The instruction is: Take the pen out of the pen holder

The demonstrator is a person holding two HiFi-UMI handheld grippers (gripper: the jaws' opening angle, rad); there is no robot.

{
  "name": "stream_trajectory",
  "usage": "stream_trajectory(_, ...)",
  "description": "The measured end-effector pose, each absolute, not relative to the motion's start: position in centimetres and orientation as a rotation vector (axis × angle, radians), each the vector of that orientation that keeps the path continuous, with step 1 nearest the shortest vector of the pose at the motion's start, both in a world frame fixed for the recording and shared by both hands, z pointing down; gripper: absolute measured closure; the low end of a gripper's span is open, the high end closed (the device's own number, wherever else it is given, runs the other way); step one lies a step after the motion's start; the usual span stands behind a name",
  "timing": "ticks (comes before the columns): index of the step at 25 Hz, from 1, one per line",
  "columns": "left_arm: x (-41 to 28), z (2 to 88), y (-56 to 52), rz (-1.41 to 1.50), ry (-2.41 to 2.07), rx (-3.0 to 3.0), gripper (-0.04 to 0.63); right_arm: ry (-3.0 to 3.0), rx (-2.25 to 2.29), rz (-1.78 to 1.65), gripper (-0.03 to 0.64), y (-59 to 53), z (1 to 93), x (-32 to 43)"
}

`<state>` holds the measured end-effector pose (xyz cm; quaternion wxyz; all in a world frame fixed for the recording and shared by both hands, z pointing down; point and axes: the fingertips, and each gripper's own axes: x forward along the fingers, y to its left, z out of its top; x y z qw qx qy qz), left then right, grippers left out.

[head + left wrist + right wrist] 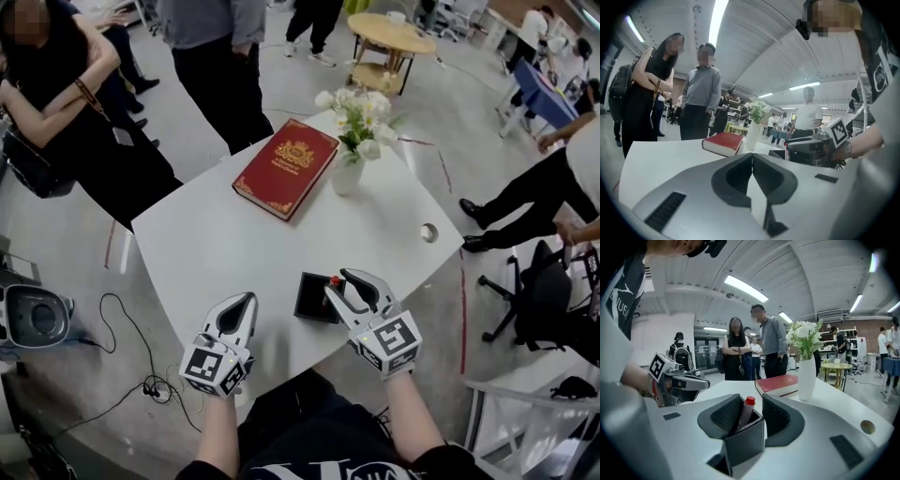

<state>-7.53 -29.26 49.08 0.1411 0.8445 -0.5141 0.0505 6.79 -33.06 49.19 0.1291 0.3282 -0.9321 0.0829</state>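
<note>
A black square pen holder [312,298] stands near the front edge of the white table [216,244]. A pen with a red cap [335,279] leans in it. My right gripper [339,284] is open and reaches over the holder from the right. In the right gripper view the pen [746,411] and the near corner of the holder [743,444] lie between the two jaws, and the pads stand clear of the pen. My left gripper [247,298] hovers to the left of the holder, shut and empty, its tips meeting [752,154].
A red book [286,167] and a white vase of flowers [349,169] sit farther back on the table, with a round cable hole [429,232] at its right. People stand beyond the far edge. A black office chair [544,300] is at the right.
</note>
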Motion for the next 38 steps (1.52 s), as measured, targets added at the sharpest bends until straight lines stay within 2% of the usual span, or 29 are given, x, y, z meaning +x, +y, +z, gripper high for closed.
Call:
stream_trajectory(17, -8.5, 48.4, -30.3, 0.128, -1.453, 2.462, 0.591, -2.587, 0.917, -0.006, 0.522, -31.8, 49.5, 5.4)
stream_trajectory(20, -8.5, 48.4, -30.3, 0.131, -1.445, 2.464, 0.591, -2.617, 0.946, 0.024, 0.538, -31.5, 49.2, 5.5)
stream_trajectory(38, -7.2, 47.7, -30.5, 0.127, -1.372, 2.521, 0.591, -2.828, 1.192, 0.264, 0.538, -31.0, 43.5, 8.2)
